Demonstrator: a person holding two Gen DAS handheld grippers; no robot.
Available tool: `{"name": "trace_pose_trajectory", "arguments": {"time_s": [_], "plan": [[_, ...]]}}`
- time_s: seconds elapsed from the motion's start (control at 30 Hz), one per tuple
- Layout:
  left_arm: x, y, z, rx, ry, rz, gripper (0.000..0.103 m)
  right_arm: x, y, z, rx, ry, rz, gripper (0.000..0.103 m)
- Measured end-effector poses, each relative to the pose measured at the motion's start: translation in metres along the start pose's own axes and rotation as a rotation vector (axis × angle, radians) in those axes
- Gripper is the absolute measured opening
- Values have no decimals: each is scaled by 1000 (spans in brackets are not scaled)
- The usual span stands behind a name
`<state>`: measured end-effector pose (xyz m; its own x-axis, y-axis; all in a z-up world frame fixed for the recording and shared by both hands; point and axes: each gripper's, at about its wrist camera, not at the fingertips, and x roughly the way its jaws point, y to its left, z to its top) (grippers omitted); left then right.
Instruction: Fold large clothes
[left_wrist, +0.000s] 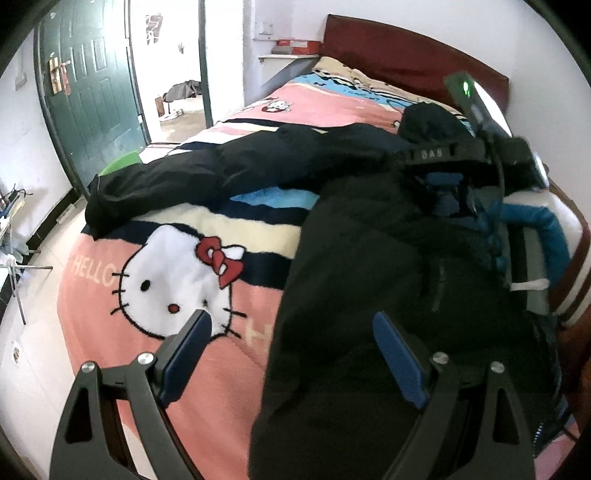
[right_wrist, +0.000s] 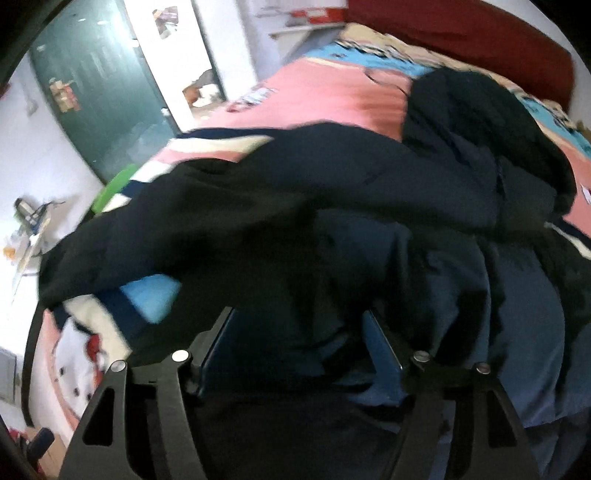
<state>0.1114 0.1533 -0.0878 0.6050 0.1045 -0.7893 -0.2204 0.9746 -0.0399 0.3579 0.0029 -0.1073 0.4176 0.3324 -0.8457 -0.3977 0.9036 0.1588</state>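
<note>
A large black padded jacket (left_wrist: 354, 266) lies across a bed with a pink Hello Kitty blanket (left_wrist: 177, 288). One sleeve (left_wrist: 207, 170) stretches out to the left toward the bed's edge. My left gripper (left_wrist: 291, 325) is open, hovering over the jacket's lower left edge, holding nothing. The right gripper shows in the left wrist view (left_wrist: 454, 184) low over the jacket's upper right. In the right wrist view the right gripper (right_wrist: 299, 321) is open, with jacket cloth (right_wrist: 332, 206) bunched between and under its fingers; the view is blurred.
A dark red headboard (left_wrist: 406, 51) stands at the far end of the bed. A green door (left_wrist: 92, 81) and open doorway are at the left. A shelf with a red box (left_wrist: 295, 46) is beside the headboard. Cluttered items (left_wrist: 11, 221) sit by the left wall.
</note>
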Motion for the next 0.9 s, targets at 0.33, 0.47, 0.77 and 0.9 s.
{"name": "trace_pose_trajectory", "arguments": {"time_s": [0.33, 0.47, 0.77, 0.9], "plan": [[-11, -64, 32, 123, -20, -25, 90, -109, -46, -18, -28, -171, 53, 72], [5, -107, 63, 195, -41, -36, 90, -137, -141, -38, 84, -191, -106, 72], [92, -206, 163, 246, -93, -78, 90, -143, -261, -48, 208, -210, -285, 72], [146, -235, 188, 253, -68, -48, 90, -119, -279, -37, 214, -203, -289, 72]]}}
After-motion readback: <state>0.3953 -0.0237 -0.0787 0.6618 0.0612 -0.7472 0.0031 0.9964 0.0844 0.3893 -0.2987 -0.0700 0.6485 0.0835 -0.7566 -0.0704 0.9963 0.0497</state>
